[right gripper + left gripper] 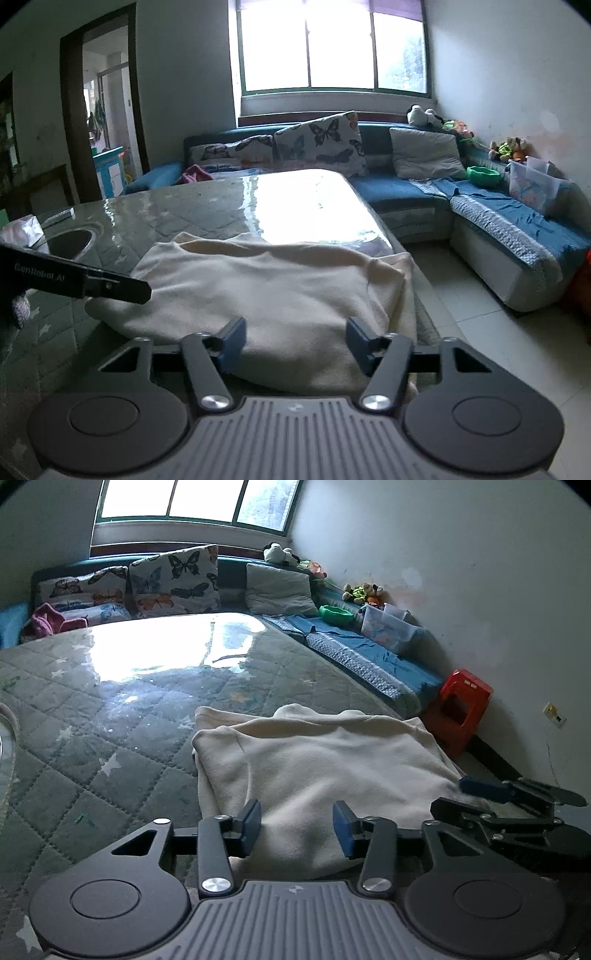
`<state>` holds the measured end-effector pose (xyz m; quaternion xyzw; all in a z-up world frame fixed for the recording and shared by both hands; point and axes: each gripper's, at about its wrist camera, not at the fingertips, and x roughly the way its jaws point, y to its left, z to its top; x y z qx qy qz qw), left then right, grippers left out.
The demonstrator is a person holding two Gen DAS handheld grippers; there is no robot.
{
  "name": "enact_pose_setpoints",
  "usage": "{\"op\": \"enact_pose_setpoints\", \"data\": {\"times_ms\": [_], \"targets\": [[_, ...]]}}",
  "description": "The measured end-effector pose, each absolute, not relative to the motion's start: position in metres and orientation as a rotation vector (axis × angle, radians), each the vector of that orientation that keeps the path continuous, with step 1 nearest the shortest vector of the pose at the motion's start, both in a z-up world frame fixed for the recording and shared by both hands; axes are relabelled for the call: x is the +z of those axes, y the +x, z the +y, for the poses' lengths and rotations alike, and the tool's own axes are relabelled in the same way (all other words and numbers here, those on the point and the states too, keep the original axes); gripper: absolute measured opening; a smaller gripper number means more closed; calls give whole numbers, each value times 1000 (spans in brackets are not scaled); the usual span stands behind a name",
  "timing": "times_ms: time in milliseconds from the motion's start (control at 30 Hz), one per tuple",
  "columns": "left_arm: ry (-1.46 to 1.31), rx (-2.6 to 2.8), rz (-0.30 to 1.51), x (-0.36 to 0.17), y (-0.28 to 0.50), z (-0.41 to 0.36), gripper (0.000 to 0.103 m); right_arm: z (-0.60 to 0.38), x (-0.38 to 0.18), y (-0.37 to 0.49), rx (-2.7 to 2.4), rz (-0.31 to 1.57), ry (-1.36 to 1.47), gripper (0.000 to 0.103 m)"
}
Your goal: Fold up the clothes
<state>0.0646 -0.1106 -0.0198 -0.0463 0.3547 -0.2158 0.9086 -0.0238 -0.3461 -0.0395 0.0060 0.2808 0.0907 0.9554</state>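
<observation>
Lying folded on the quilted surface (pixel 110 709), cream garment (pixel 317 760) sits between left gripper (pixel 297 829) and right gripper (pixel 295 343), both agape, holding nothing.

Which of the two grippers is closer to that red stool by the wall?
Right. The right gripper sits at the cream garment's stool-side edge; the left gripper is farther from the red stool.
</observation>
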Motion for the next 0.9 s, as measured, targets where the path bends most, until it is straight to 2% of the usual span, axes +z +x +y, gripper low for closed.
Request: {"op": "enact_pose_setpoints", "data": {"times_ms": [67, 133, 200, 333, 467, 700, 900], "targets": [[-82, -441, 729, -19, 61, -112, 56, -345, -39, -26, 173, 565, 14, 78], [-74, -439, 725, -18, 58, -112, 60, -345, -38, -29, 170, 559, 22, 79], [-68, -430, 723, -17, 55, -112, 69, -345, -37, -31, 165, 556, 29, 87], [-63, -417, 721, -17, 49, -110, 72, -343, -34, -37, 155, 541, 35, 93], [-64, -409, 715, -17, 42, -106, 85, -343, -31, -43, 139, 526, 38, 101], [-62, -411, 693, -13, 31, -99, 98, -341, -29, -51, 110, 521, 52, 103], [-65, -420, 680, -11, 21, -95, 103, -336, -29, -56, 98, 531, 68, 103]]}}
